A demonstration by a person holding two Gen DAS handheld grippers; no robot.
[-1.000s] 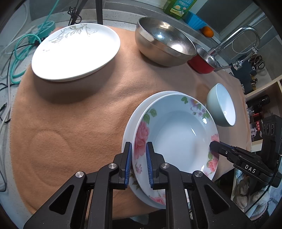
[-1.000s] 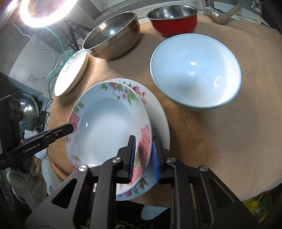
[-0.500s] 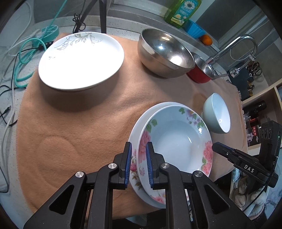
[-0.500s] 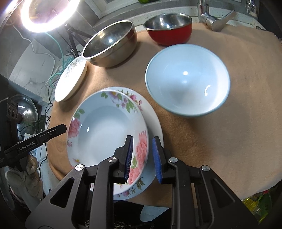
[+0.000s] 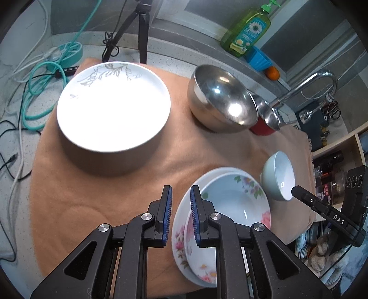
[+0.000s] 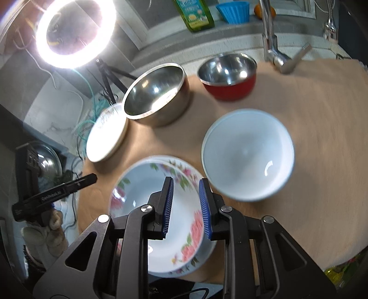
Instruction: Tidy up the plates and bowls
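Observation:
A deep floral plate lies stacked on a second floral plate at the near edge of the tan cloth. My left gripper is open and empty, above the stack's left rim. My right gripper is open and empty, above the stack's right side. A pale green bowl stands just right of the stack. A white plate with grey leaves lies at the far left. A steel bowl and a red bowl stand at the back.
A faucet rises behind the red bowl. A green soap bottle, a blue cup and an orange sit on the back ledge. Cables lie left of the cloth. A ring light shines at far left.
Both grippers let go of the upper floral plate, opened wider and drew back and up. The stack now lies lower and smaller in both views.

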